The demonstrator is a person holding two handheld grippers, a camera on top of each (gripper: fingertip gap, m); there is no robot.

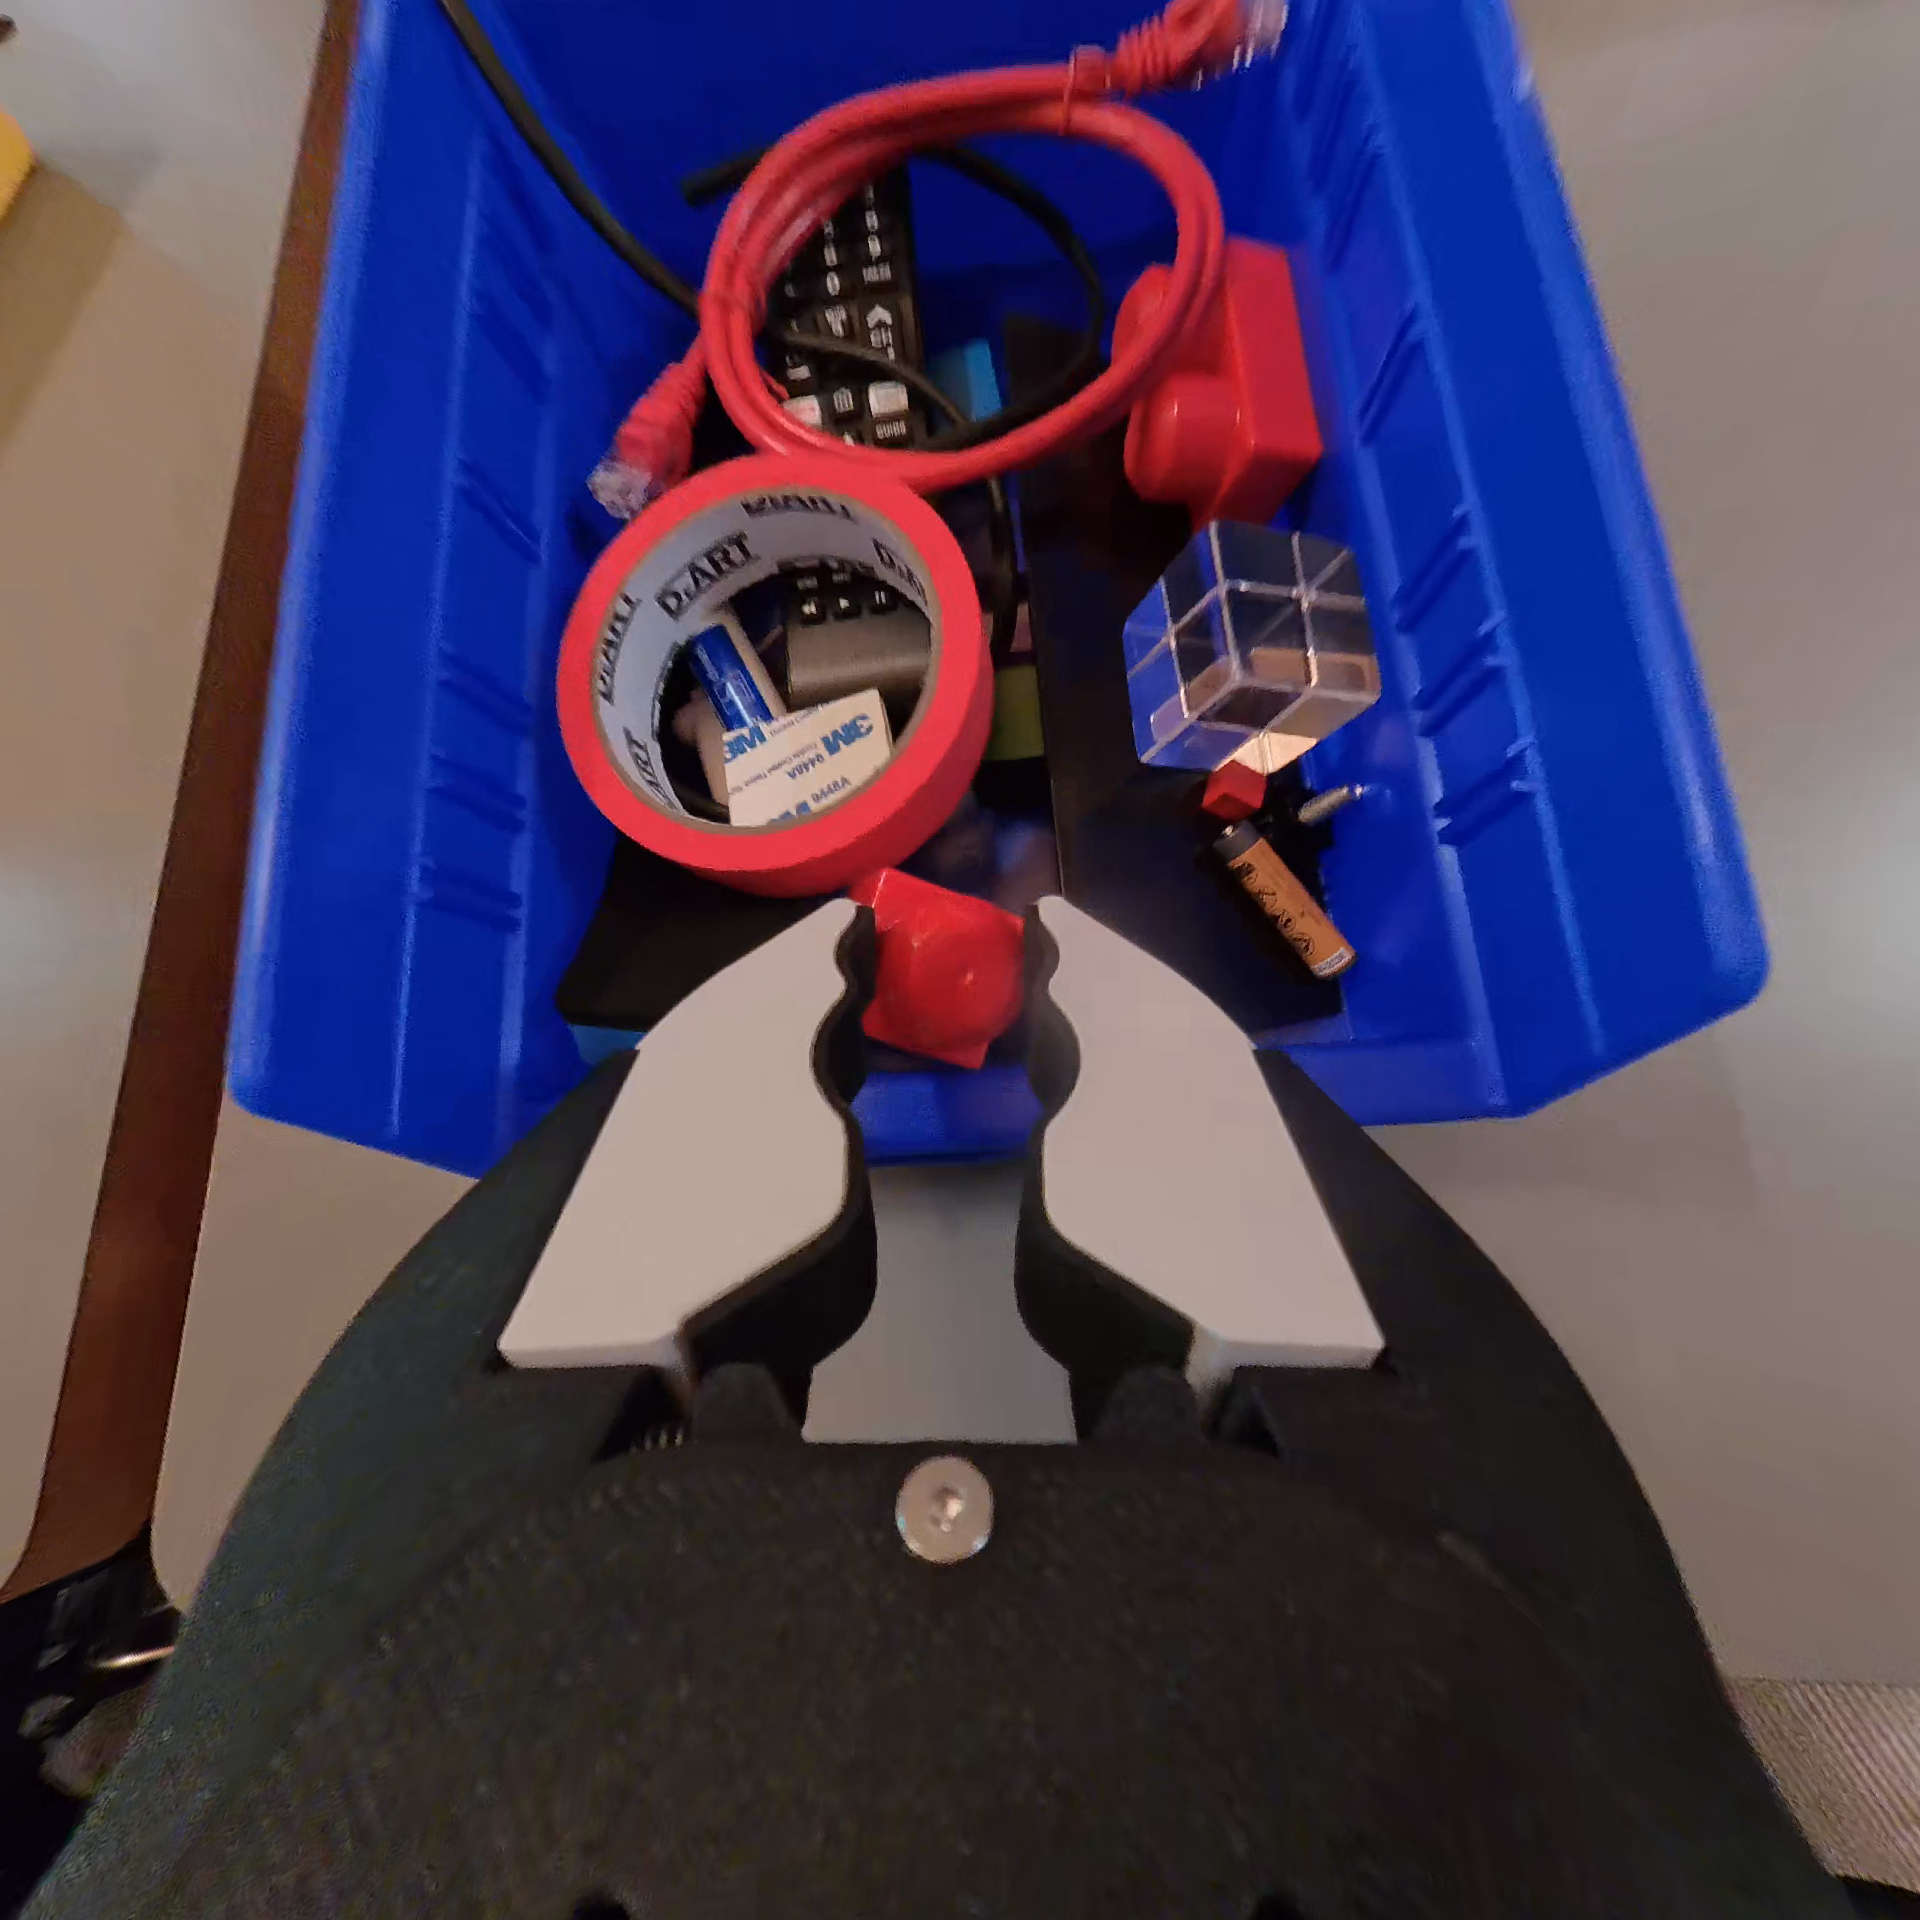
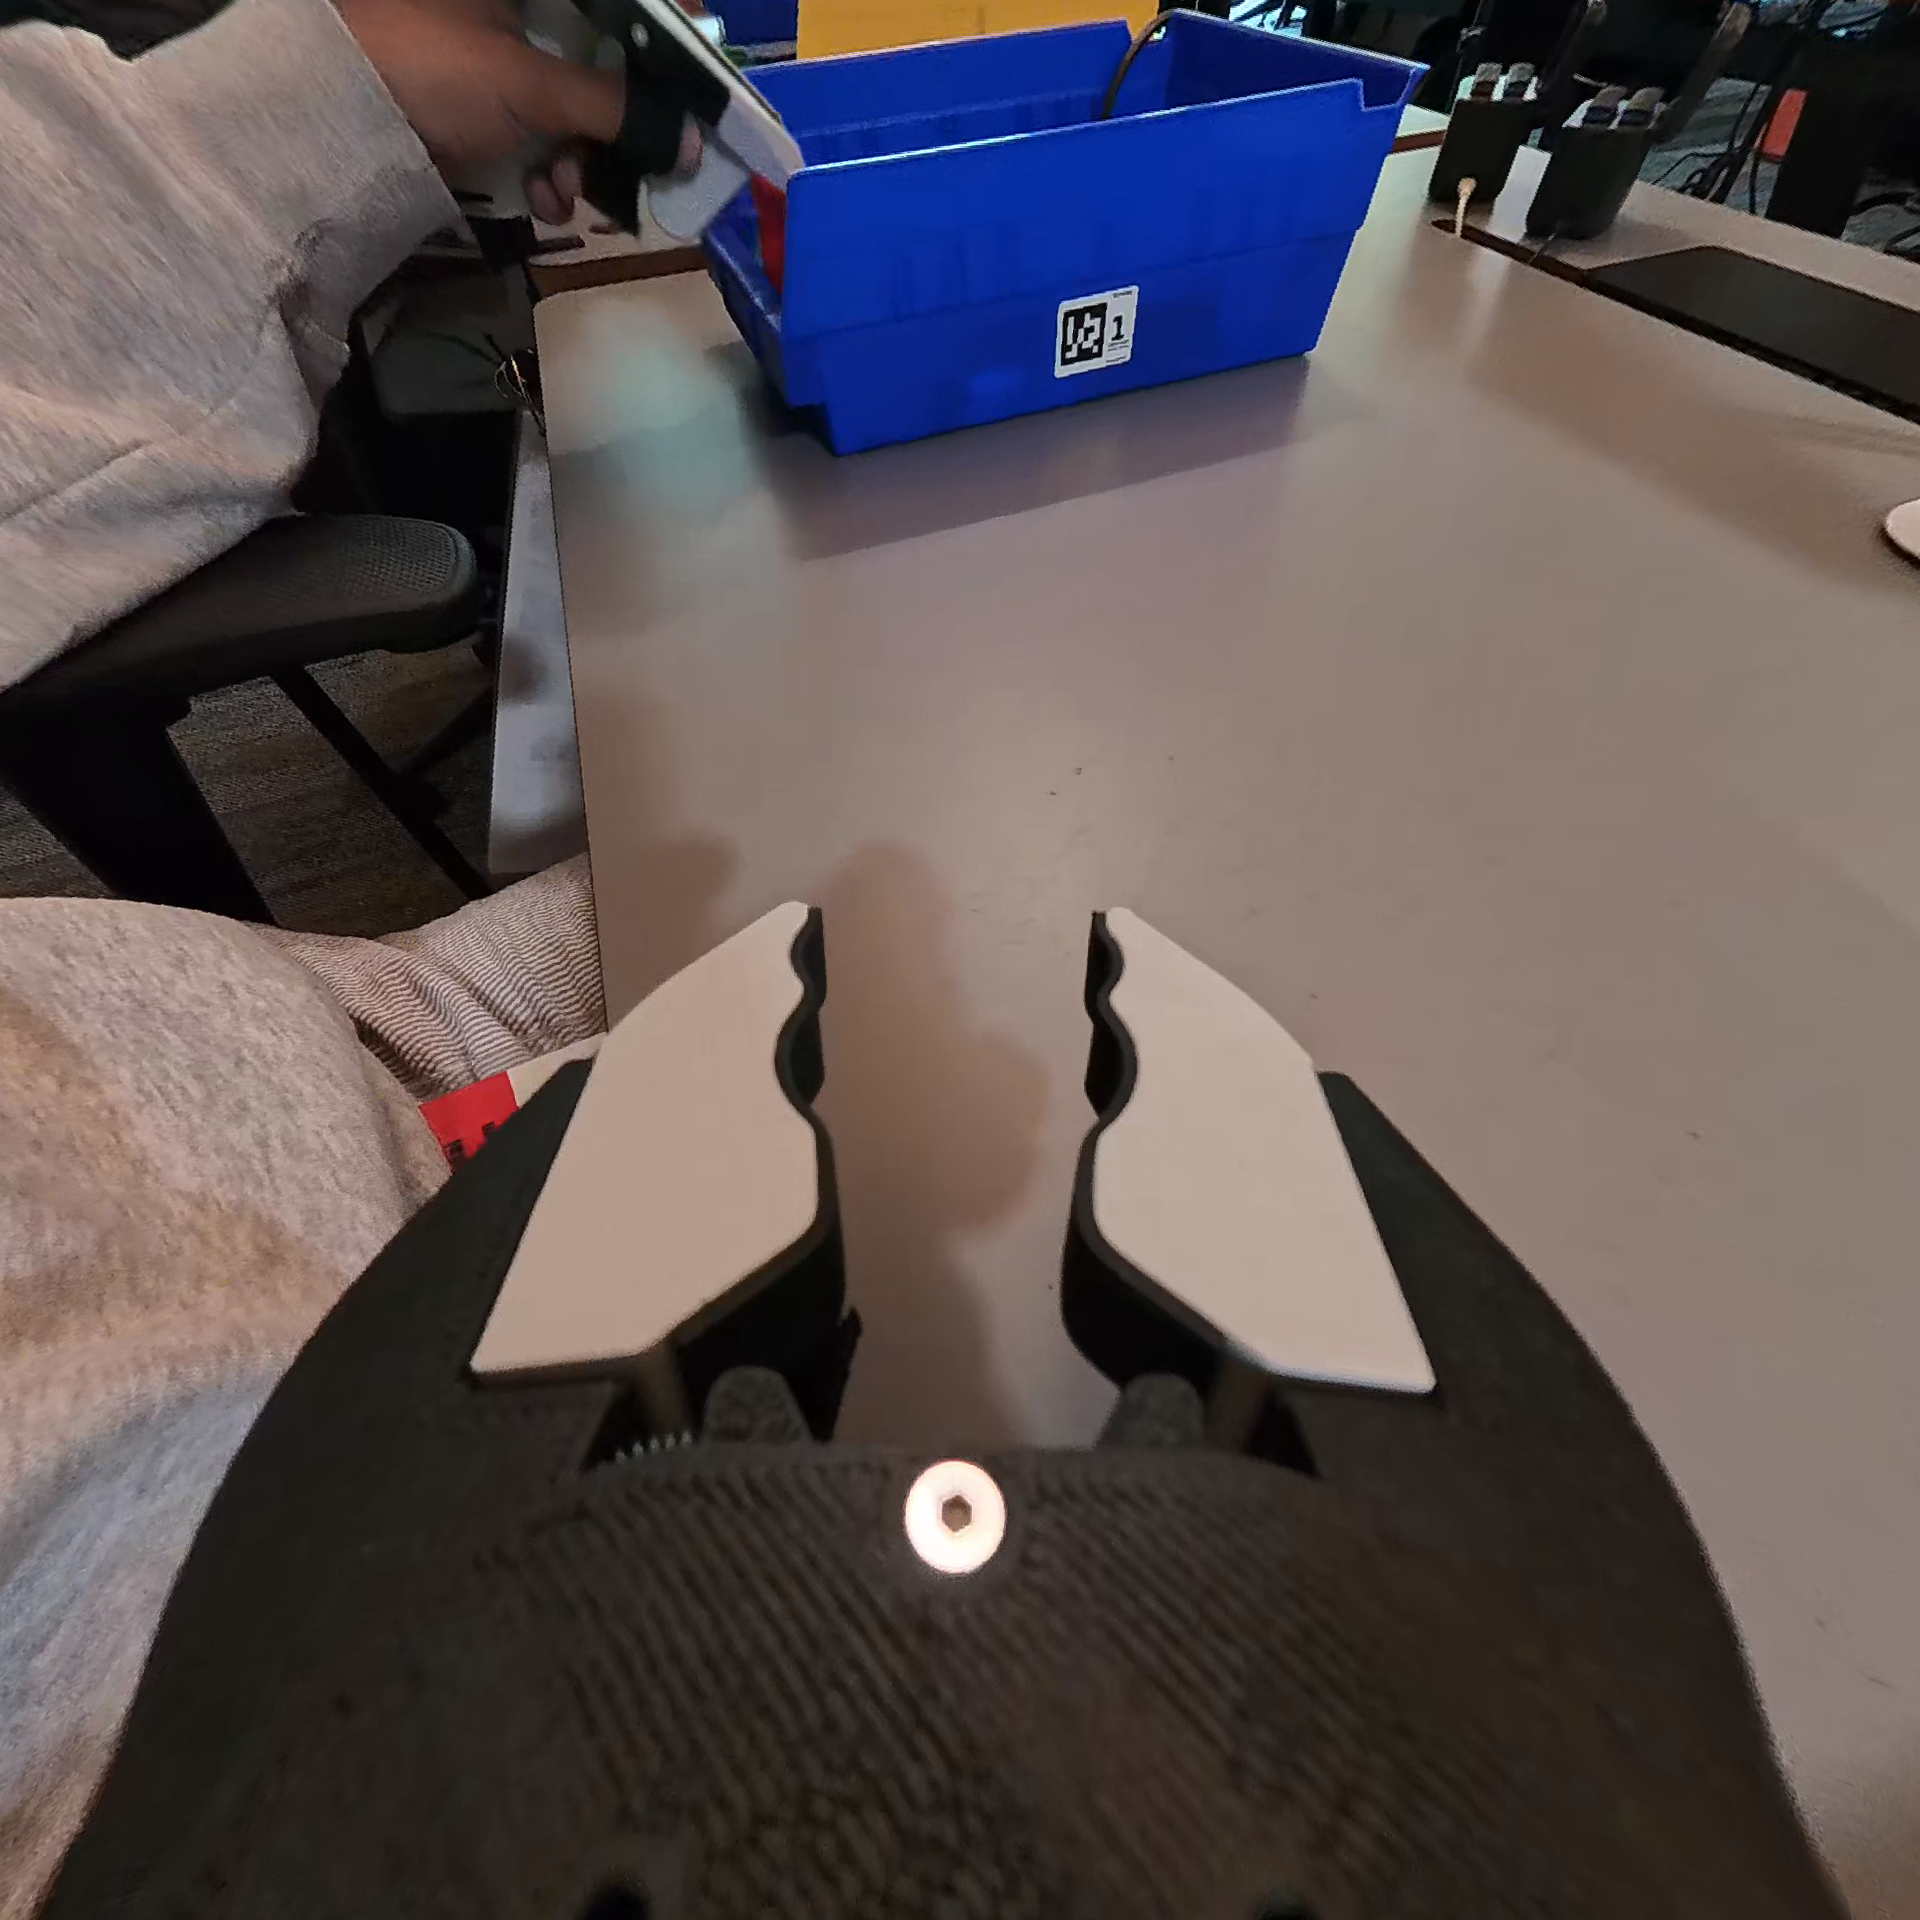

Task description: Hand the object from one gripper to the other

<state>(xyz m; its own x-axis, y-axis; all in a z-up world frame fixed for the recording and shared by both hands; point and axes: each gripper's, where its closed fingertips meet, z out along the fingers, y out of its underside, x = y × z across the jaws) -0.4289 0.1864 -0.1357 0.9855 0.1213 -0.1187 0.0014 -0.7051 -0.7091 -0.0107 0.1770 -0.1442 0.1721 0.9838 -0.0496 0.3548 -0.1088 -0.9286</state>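
My left gripper (image 1: 943,920) is shut on a small red faceted block (image 1: 940,982) and holds it over the near end of the blue bin (image 1: 416,623). In the right wrist view the left gripper (image 2: 717,177) shows far off at the bin's (image 2: 1039,239) left end, with the red block (image 2: 767,223) just visible below it. My right gripper (image 2: 954,935) is open and empty, low over the grey table (image 2: 1351,727), well short of the bin.
The bin holds a red tape roll (image 1: 774,675), a coiled red cable (image 1: 966,281), a black remote (image 1: 857,312), a red brick (image 1: 1221,384), a clear cube (image 1: 1252,644) and a battery (image 1: 1283,899). A person's sleeve (image 2: 156,260) and a chair (image 2: 260,603) are at the left.
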